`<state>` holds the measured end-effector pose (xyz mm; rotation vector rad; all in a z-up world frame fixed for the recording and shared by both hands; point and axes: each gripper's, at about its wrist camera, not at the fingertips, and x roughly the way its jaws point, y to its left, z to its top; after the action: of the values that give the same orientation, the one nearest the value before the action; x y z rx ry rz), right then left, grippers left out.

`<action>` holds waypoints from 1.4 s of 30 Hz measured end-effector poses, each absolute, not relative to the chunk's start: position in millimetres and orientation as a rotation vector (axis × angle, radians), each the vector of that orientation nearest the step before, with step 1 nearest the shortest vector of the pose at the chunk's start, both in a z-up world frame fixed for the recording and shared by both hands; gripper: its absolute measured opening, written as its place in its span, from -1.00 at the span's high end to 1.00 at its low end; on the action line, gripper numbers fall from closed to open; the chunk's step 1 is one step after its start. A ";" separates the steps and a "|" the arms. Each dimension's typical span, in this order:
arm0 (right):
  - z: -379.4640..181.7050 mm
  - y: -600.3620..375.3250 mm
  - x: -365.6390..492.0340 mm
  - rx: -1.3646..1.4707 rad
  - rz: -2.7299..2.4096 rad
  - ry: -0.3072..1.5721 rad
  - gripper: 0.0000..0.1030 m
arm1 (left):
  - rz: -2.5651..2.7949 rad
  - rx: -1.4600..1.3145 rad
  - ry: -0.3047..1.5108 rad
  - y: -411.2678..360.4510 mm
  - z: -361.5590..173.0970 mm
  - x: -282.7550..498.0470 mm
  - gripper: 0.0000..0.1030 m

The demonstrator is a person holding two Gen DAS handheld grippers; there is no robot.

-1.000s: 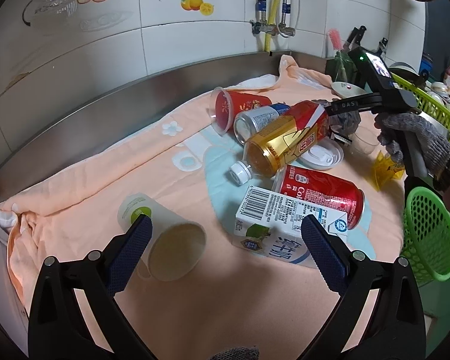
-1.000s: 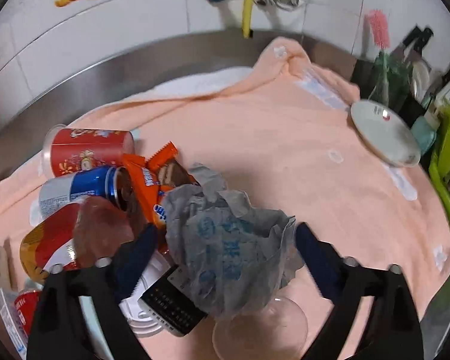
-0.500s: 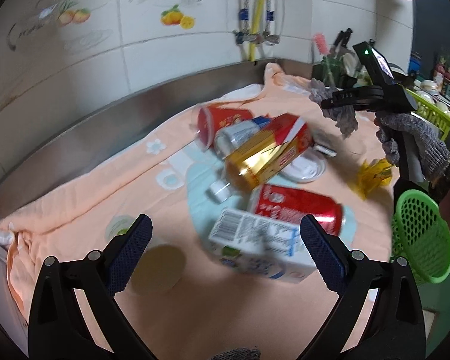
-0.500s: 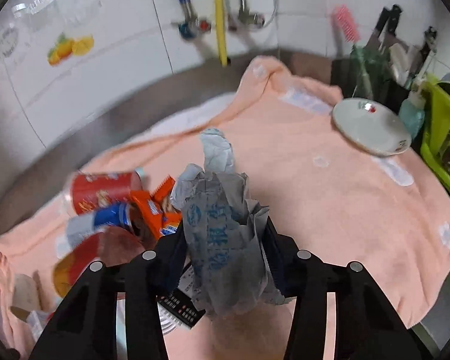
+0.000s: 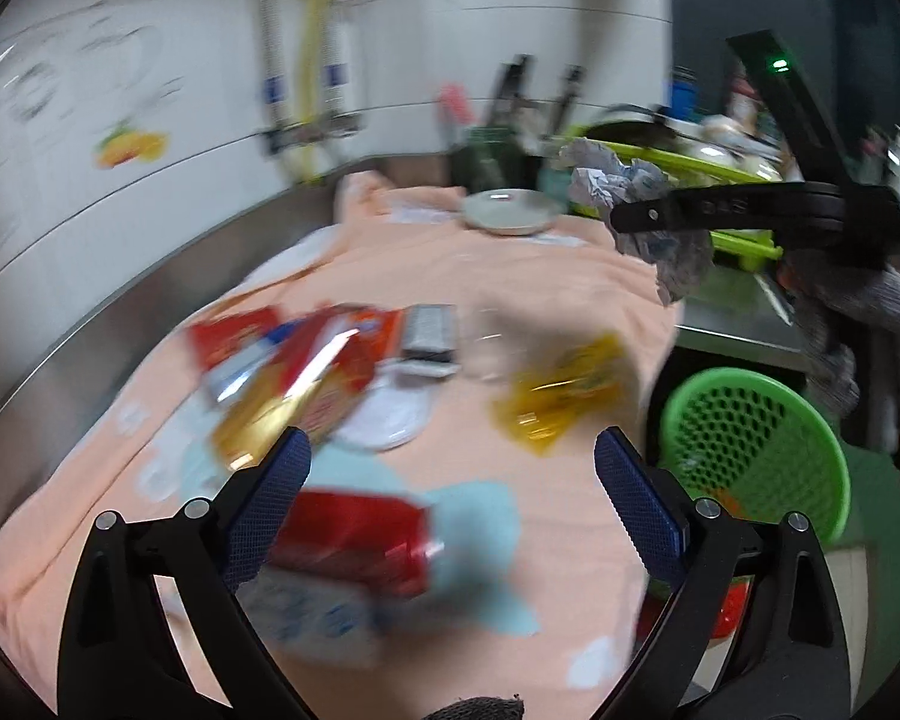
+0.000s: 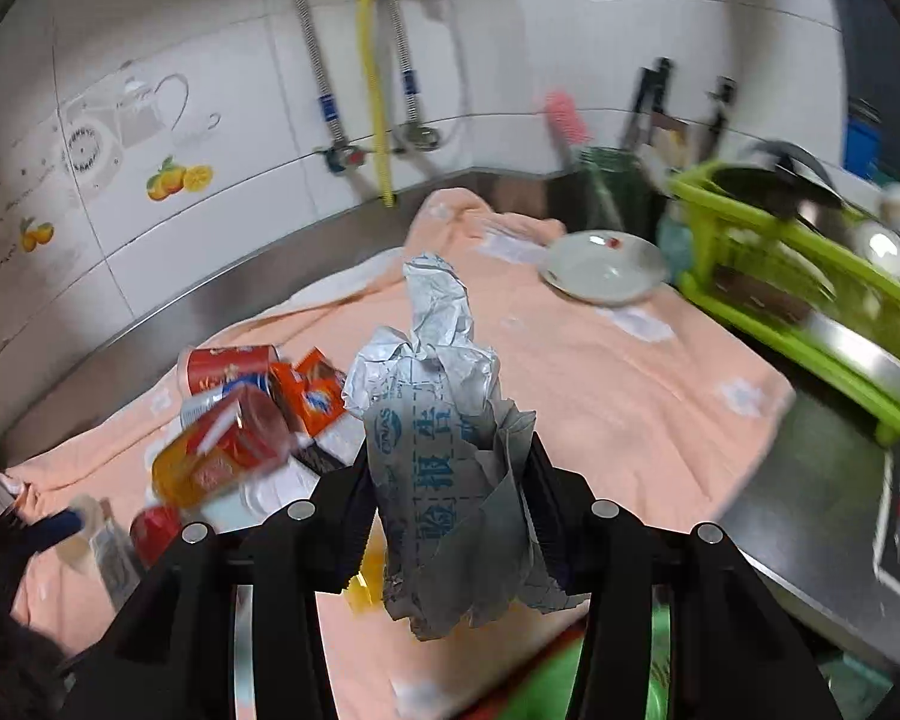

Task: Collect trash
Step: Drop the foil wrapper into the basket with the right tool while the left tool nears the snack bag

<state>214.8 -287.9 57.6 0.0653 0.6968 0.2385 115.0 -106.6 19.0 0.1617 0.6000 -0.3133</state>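
Above the peach towel point(image 6: 630, 384), right gripper point(image 6: 444, 474) pinches crumpled paper point(image 6: 444, 420), lifted clear for carrying toward green basket point(image 5: 750, 438). Left gripper point(image 5: 450, 480) spread, empty, over remaining cans point(image 5: 354, 540).

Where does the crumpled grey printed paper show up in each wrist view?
Left wrist: crumpled grey printed paper upper right, clamped in the right gripper, above the green mesh basket.
Right wrist: paper centre, between the black fingers.
Shared landmark: white round plate.
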 end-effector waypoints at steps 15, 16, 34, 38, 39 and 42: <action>-39.3 -407.6 118.1 0.166 0.051 0.851 0.12 | -0.473 0.334 0.687 -217.1 -32.8 185.3 -0.56; -46.8 -411.7 115.3 0.174 0.046 0.862 0.12 | -0.465 0.353 0.689 -220.6 -35.7 187.7 -0.55; -73.6 -433.5 99.5 0.254 0.038 0.870 -0.68 | -0.422 0.402 0.756 -224.3 -57.9 218.2 -0.48; -73.0 -430.5 96.7 0.238 0.050 0.864 -0.75 | -0.439 0.428 0.745 -225.1 -54.5 217.5 -0.49; -73.0 -429.6 96.6 0.237 0.056 0.863 -0.75 | -0.443 0.439 0.749 -226.5 -55.1 217.7 -0.49; -73.2 -428.5 95.7 0.246 0.061 0.855 -0.76 | -0.466 0.430 0.770 -226.7 -56.6 221.6 -0.49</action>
<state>95.7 -428.5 -73.2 0.2457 0.8547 0.0606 221.6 -226.7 -56.6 0.4296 0.7704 -0.4660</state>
